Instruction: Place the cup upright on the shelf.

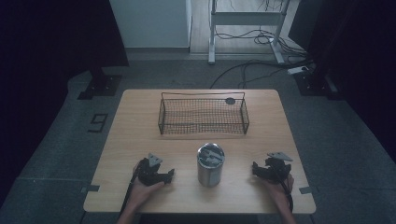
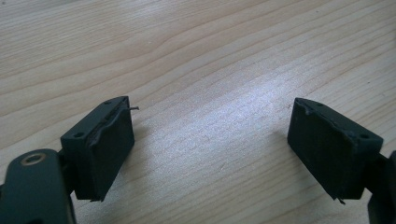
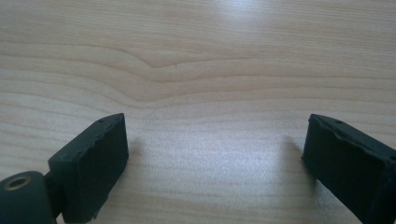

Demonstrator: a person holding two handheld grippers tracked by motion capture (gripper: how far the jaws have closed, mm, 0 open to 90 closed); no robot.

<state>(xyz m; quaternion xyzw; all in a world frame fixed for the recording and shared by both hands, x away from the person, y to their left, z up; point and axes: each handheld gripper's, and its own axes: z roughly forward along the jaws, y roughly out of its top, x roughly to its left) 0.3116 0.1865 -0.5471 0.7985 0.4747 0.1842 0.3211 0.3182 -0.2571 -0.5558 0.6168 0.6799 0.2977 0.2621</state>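
The pale wooden tabletop (image 1: 140, 140) stood on grey floor (image 1: 56, 140); cables (image 1: 243, 70) trailed behind. Left tongs (image 2: 210, 144) and right tongs (image 3: 215, 158) were released, holding nothing.

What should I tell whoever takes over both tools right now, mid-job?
Left tool: open, empty, low over the table, left of the metal can, jaws toward it.
Right tool: open, empty, right of the can, jaws toward it.
Can: upright at the near middle, apart from both tools.
Wire basket: far side, looks empty; a small dark disc sits at its far right corner.
Done: nothing gripped yet.
Left: probably grasp the can, perhaps for the basket.
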